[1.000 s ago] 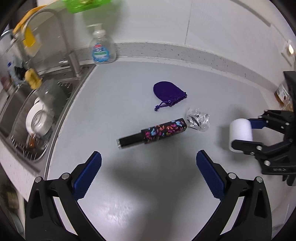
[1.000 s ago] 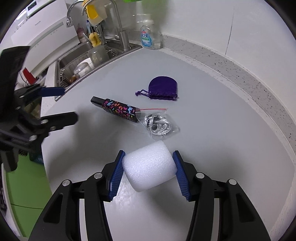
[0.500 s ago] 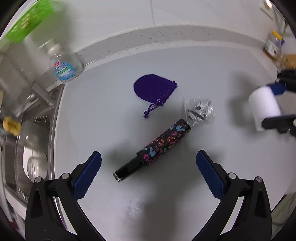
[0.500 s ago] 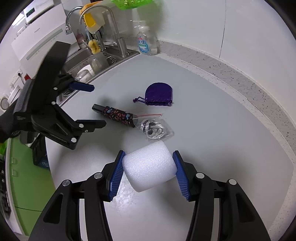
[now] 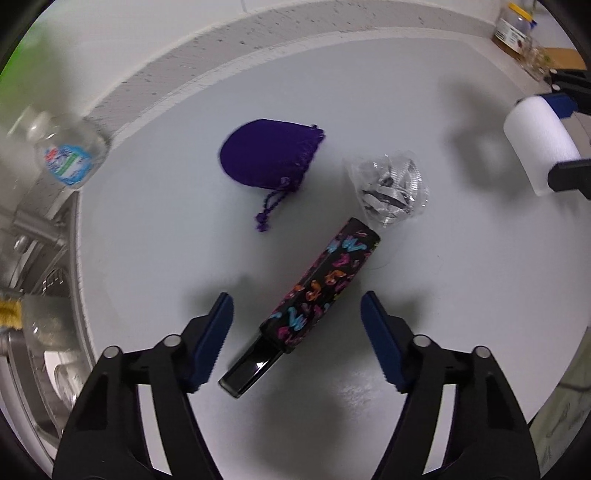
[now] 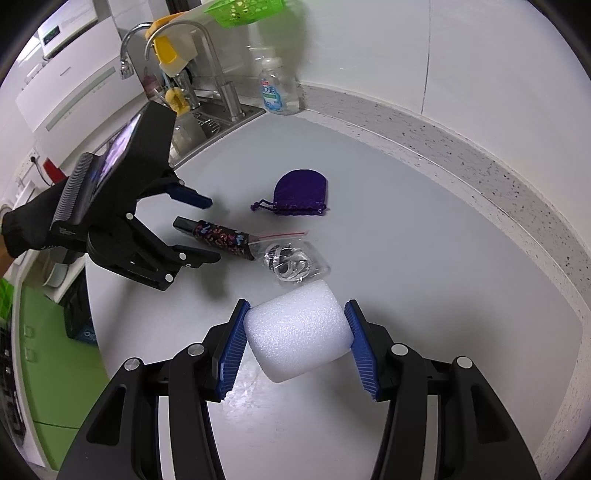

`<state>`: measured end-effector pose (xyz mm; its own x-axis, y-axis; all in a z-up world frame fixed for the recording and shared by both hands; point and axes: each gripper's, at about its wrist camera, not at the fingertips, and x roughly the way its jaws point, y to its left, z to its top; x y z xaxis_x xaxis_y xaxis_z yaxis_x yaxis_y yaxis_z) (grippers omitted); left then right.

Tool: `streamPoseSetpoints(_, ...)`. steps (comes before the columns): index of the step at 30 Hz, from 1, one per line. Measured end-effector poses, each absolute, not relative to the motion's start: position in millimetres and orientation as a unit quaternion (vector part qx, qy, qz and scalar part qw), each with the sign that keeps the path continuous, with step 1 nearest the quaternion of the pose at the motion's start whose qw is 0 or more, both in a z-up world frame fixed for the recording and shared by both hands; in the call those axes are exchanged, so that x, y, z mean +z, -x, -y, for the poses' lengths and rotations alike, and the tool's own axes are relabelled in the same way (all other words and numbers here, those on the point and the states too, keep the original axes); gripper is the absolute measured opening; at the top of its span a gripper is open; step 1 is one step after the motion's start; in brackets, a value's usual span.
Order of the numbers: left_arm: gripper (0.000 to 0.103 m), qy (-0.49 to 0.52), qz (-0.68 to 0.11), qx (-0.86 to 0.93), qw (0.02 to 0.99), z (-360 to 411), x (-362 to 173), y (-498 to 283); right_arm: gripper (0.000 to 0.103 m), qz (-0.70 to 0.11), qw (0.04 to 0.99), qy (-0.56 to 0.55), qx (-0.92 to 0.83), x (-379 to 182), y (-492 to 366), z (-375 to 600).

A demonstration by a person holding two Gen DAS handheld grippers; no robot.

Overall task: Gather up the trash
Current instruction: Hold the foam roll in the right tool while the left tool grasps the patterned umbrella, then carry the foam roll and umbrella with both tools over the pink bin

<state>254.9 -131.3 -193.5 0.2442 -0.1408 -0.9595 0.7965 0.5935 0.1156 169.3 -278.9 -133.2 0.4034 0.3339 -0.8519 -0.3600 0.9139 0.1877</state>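
Left tongs [image 5: 296, 334] lowered, closing around patterned tube [image 5: 317, 291]; pads clear.

I see a pale grey surface [image 6: 424, 229] with a speckled backsplash [image 6: 461, 155], white wall [image 6: 480, 55] behind, steel sink [image 6: 207, 125] and faucet [image 6: 207, 48] far left, green cabinet fronts [image 6: 48, 354] below.

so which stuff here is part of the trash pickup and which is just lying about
Part of the job:
- white foam roll, clamped in the right tool
- butterfly-print folding umbrella, between the left tool jaws, which have just been closing
- clear plastic bag
- purple drawstring pouch

Lying about:
- soap bottle
- faucet
- green basket
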Motion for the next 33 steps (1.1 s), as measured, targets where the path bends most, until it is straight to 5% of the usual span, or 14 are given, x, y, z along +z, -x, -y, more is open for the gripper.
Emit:
streamPoseSetpoints(12, 0.024, -0.306, -0.542, -0.329, 0.71, 129.3, -197.2, -253.5, 0.051, -0.507, 0.837, 0.008, 0.206, -134.3, -170.1, 280.1)
streamPoseSetpoints(33, 0.022, -0.178, -0.525, -0.238, 0.798, 91.9, -155.4, -213.0, 0.052, -0.482, 0.842, 0.026, 0.24, -118.8, -159.1, 247.3)
